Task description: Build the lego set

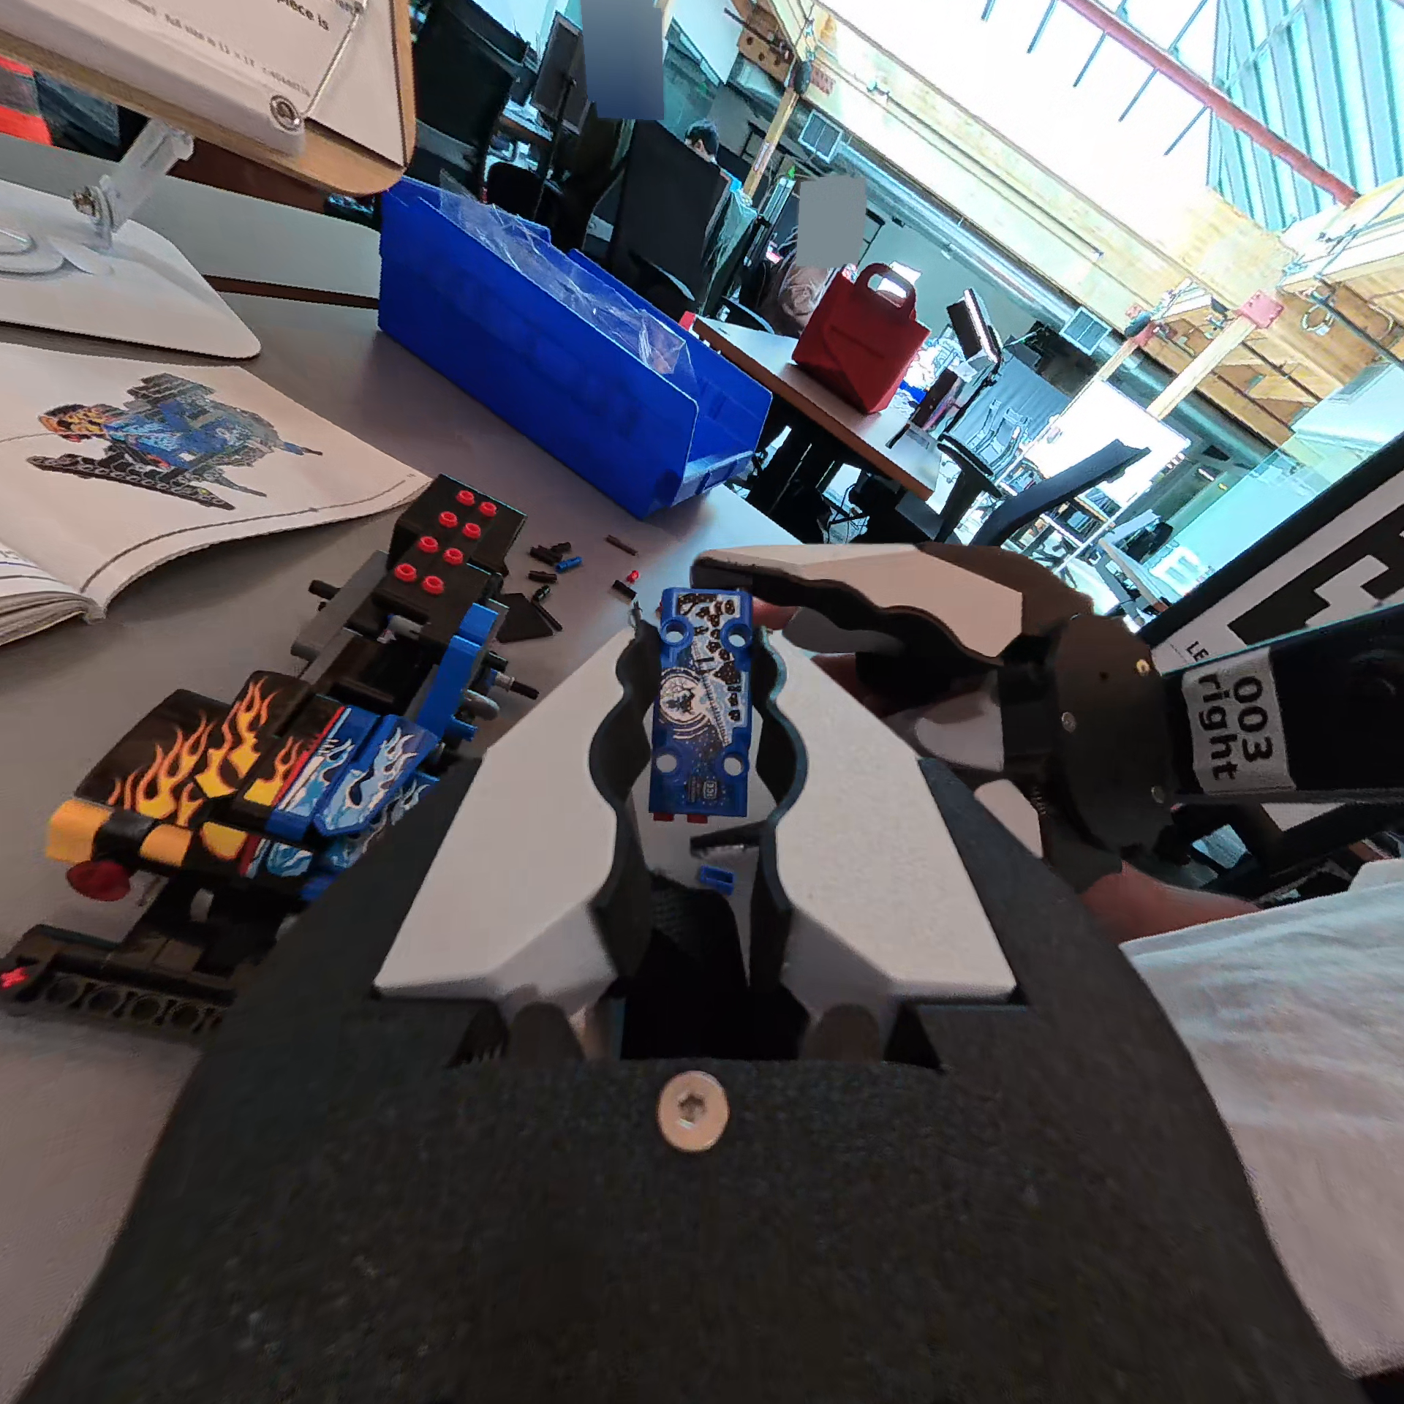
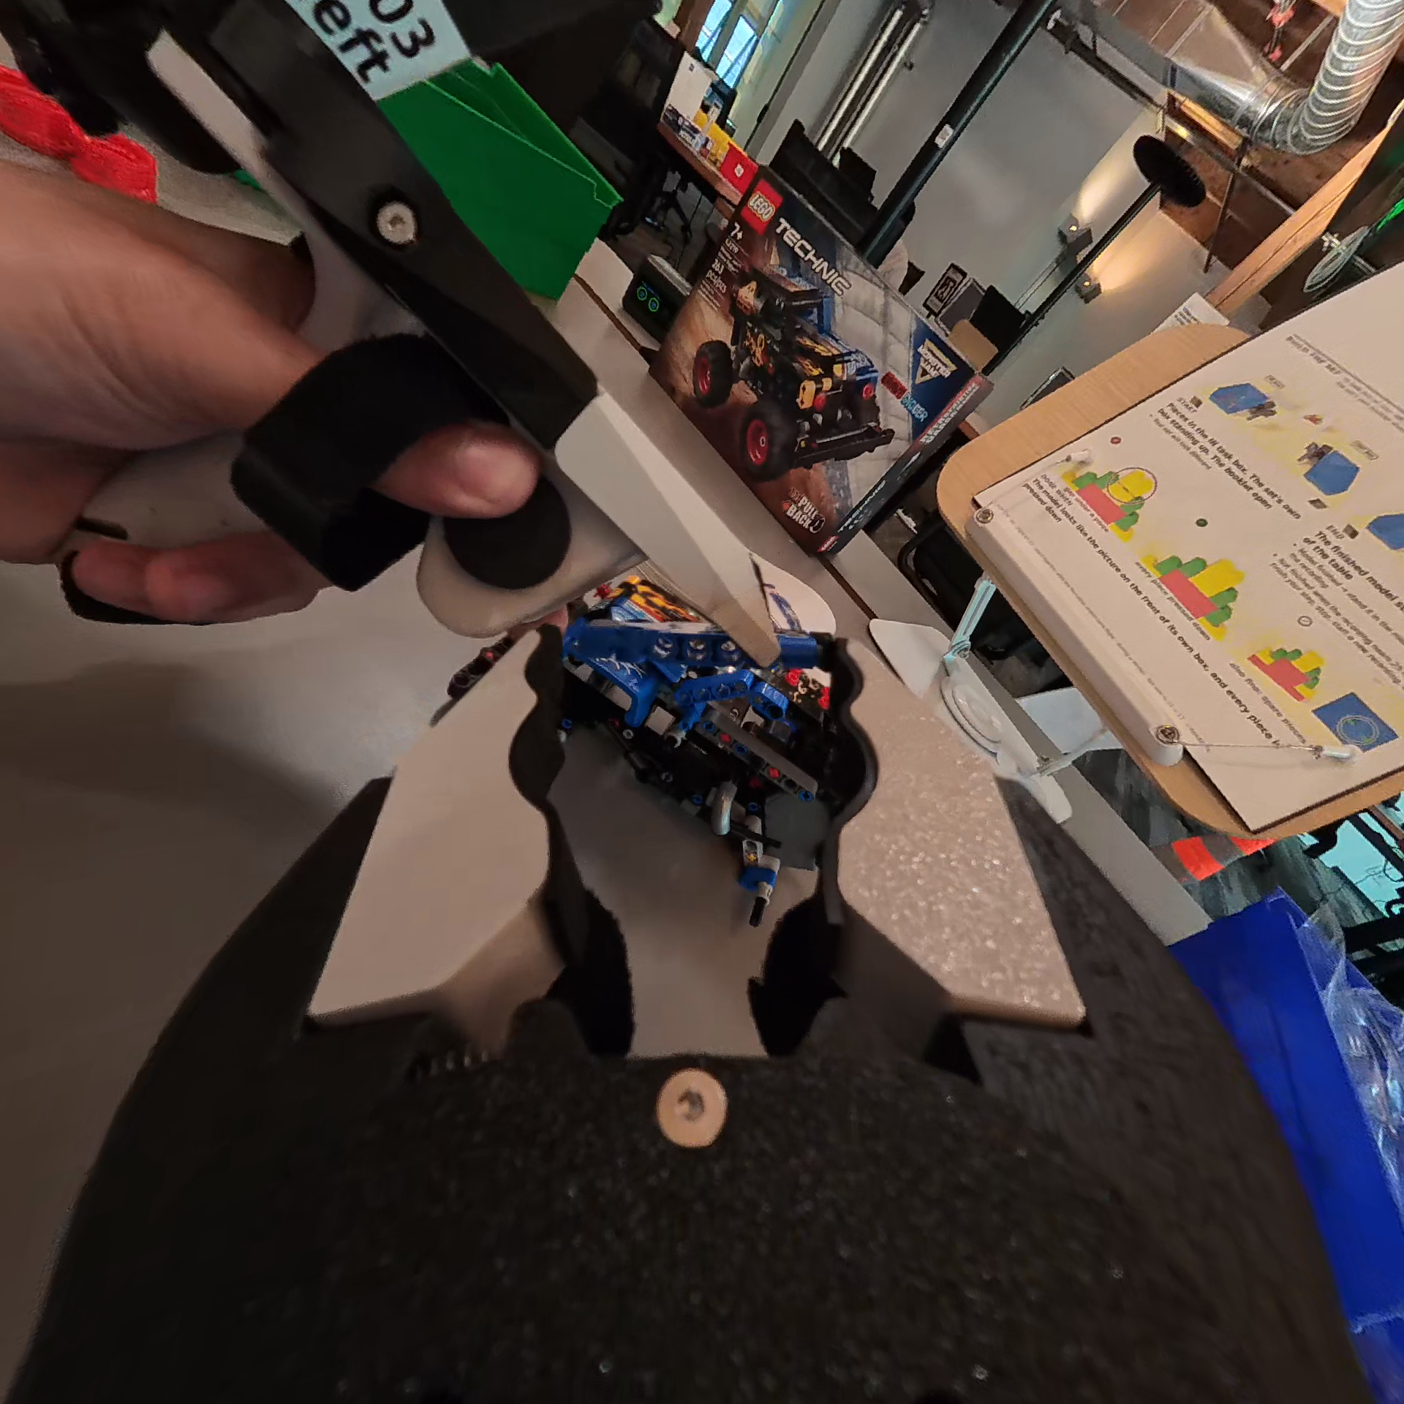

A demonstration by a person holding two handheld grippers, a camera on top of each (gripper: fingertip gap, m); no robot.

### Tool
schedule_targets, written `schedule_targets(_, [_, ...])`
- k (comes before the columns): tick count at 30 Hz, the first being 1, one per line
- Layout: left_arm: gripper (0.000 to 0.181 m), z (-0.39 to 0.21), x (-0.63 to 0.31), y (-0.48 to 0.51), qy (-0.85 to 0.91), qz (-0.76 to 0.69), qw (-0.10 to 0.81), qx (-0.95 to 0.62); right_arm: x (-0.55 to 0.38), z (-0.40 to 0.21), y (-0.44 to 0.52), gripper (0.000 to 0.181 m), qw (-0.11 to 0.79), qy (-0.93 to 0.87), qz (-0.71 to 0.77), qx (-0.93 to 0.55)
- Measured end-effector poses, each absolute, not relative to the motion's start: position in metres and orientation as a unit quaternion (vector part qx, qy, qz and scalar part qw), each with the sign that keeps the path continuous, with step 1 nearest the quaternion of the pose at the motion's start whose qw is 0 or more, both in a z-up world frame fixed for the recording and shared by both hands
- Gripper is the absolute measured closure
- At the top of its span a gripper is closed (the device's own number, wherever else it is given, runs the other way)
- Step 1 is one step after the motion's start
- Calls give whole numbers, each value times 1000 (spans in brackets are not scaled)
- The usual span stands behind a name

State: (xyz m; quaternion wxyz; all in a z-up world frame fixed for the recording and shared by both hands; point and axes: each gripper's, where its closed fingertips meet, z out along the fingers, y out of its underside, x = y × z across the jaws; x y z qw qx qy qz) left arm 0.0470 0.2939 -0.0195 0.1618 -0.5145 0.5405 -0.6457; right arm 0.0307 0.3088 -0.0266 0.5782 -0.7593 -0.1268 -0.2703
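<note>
Between the grey fingers of the left hand-held gripper (image 1: 703, 729), in the left wrist view, a flat blue printed lego panel with round holes (image 1: 703, 710) stands on end, clamped at its edges. Just beyond its top, the right hand-held gripper (image 1: 767, 608) reaches in from the right, its upper finger above the panel's far end; whether it touches cannot be told. To the left, on the grey tabletop (image 1: 91, 1139), lies the partly built lego truck with flame-printed black and blue panels (image 1: 251, 767), apart from the grippers. Small loose black and red pins (image 1: 566, 570) lie beyond it, then an open instruction booklet (image 1: 182, 471) and a blue plastic bin (image 1: 562, 349).

From the right wrist view, the right hand-held gripper (image 2: 691, 684) is spread wide with nothing between its fingers. Through the gap shows the lego truck (image 2: 684, 706) on the tabletop (image 2: 152, 760). A person's hand (image 2: 190, 395) holds the left hand-held gripper (image 2: 760, 630), whose finger tips point down toward the truck's blue top. Behind stands the lego set's cardboard box (image 2: 820, 380).
</note>
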Motion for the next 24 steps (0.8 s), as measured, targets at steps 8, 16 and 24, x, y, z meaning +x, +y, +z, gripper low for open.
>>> schedule_targets(8, [159,-20,44,291,551,-640,161,-511,31,-28,306,116,573,-134,-277,-760])
schedule_targets(16, [159,-20,44,291,559,-632,165,-510,33,-29,306,117,563,-141,-291,-760])
schedule_targets(24, [159,-21,47,292,559,-625,179,-514,37,-30,307,118,557,-142,-323,-752])
